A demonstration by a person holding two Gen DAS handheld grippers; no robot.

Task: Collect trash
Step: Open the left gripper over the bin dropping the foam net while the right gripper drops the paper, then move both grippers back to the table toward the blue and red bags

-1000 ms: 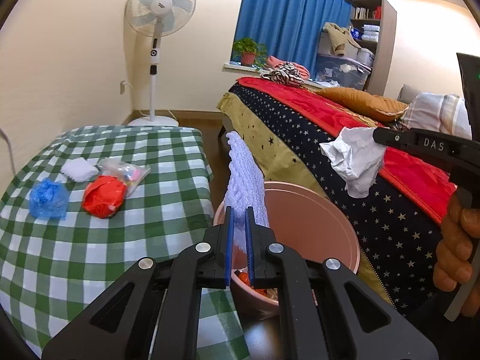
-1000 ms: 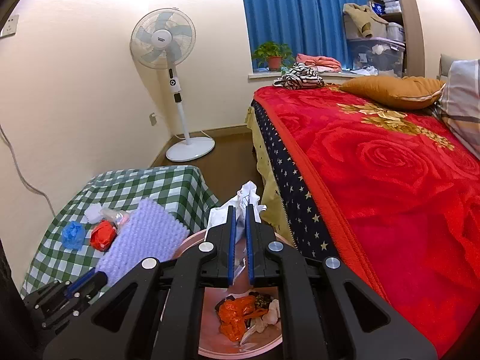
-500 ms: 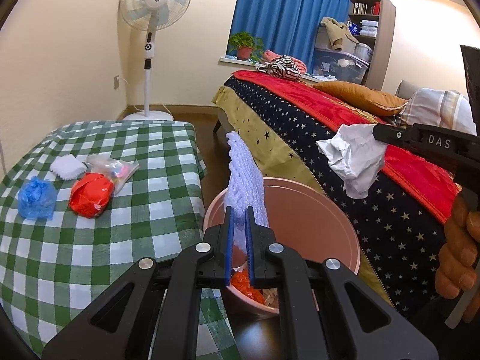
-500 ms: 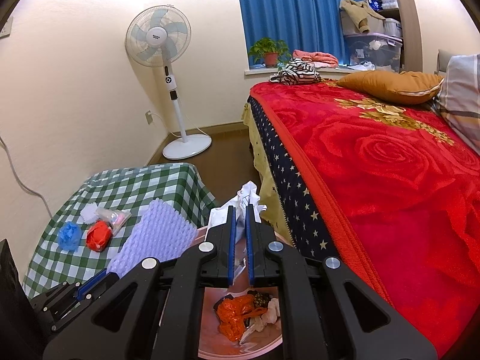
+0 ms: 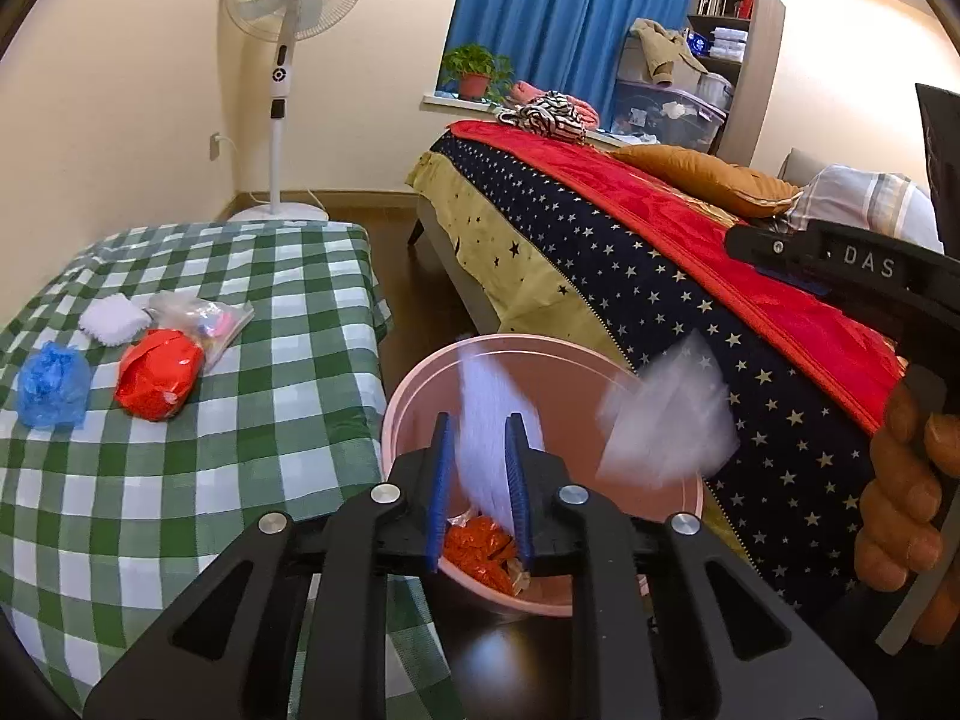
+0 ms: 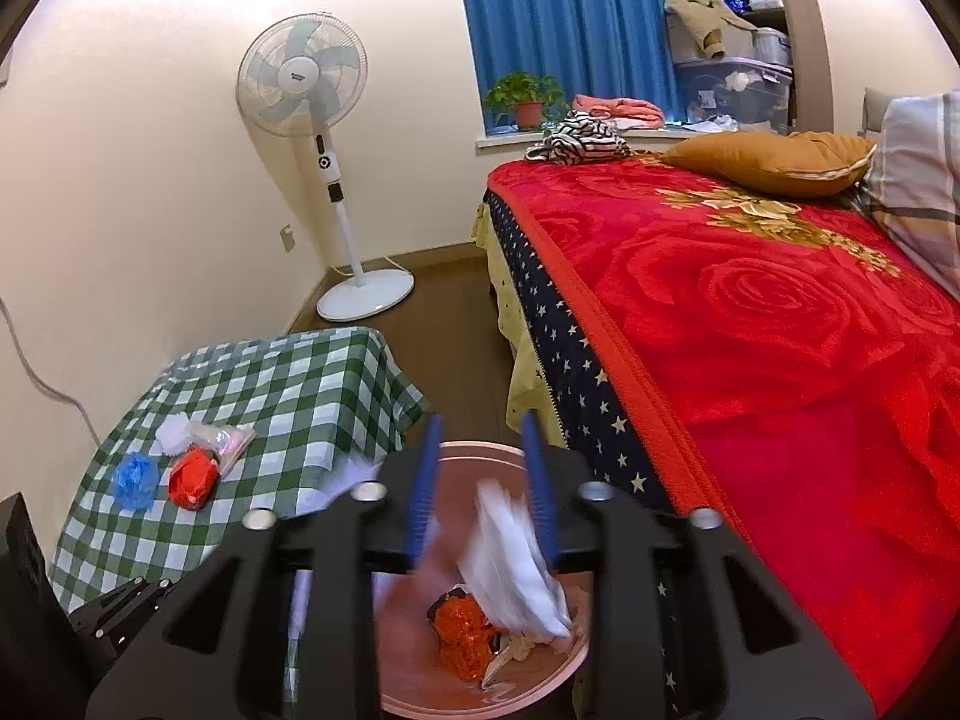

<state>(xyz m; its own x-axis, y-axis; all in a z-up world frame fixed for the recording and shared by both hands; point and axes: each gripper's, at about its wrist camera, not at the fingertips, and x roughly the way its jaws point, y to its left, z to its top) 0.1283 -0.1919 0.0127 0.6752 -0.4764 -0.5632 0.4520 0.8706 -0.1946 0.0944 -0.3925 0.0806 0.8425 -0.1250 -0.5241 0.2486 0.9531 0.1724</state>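
Note:
A pink bin point(image 5: 420, 384) stands on the floor between the checked table and the bed, with orange trash point(image 5: 480, 546) inside. My left gripper point(image 5: 478, 480) hangs over it, its jaws opening. A lavender foam sheet point(image 5: 489, 414) slides down between them, blurred. My right gripper point(image 6: 480, 480) is above the same bin point(image 6: 414, 660), jaws opening too. Crumpled white paper point(image 6: 516, 564) drops free below its pads, and in the left wrist view that paper point(image 5: 666, 420) is a blur over the rim. On the table lie a red bag point(image 5: 159, 372), a blue bag point(image 5: 51, 384), a white pad point(image 5: 114, 318) and a clear packet point(image 5: 204, 318).
The table with the green checked cloth point(image 5: 210, 480) is left of the bin. A bed with a red blanket point(image 6: 780, 330) runs along the right. A standing fan point(image 6: 324, 120) is by the far wall. A person's hand point(image 5: 906, 480) grips the right tool.
Both pairs of jaws have parted. The lavender sheet and the white paper, held still above the bin before, now fall blurred toward it.

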